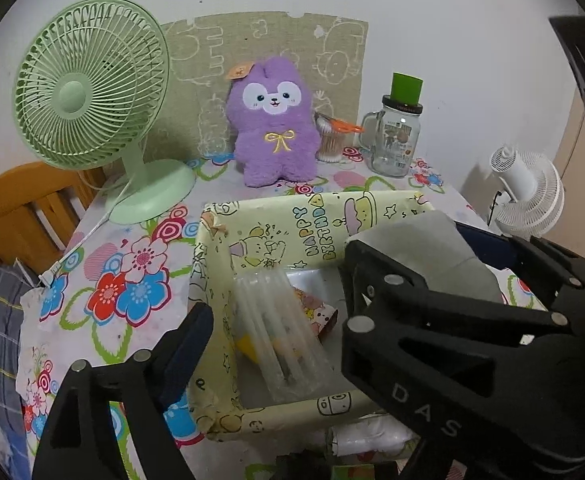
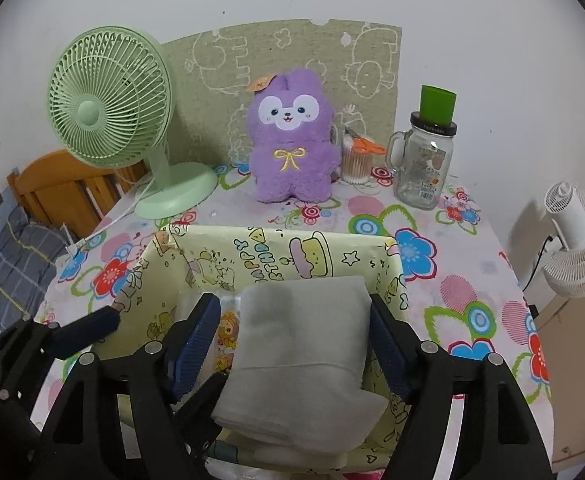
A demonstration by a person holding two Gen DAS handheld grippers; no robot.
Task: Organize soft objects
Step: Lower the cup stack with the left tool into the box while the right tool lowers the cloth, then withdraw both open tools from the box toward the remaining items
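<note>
In the left wrist view, the left claw [image 1: 276, 320] stands wide over the yellow paper-lined box [image 1: 212, 264], pressing on nothing; only here does a clear plastic packet [image 1: 280, 328] show on the box floor. In the right wrist view, the right claw [image 2: 292, 332] is spread wide, its pads beside but off the folded grey cloth [image 2: 304, 352] lying in the box on the tabletop [image 2: 452, 264].
</note>
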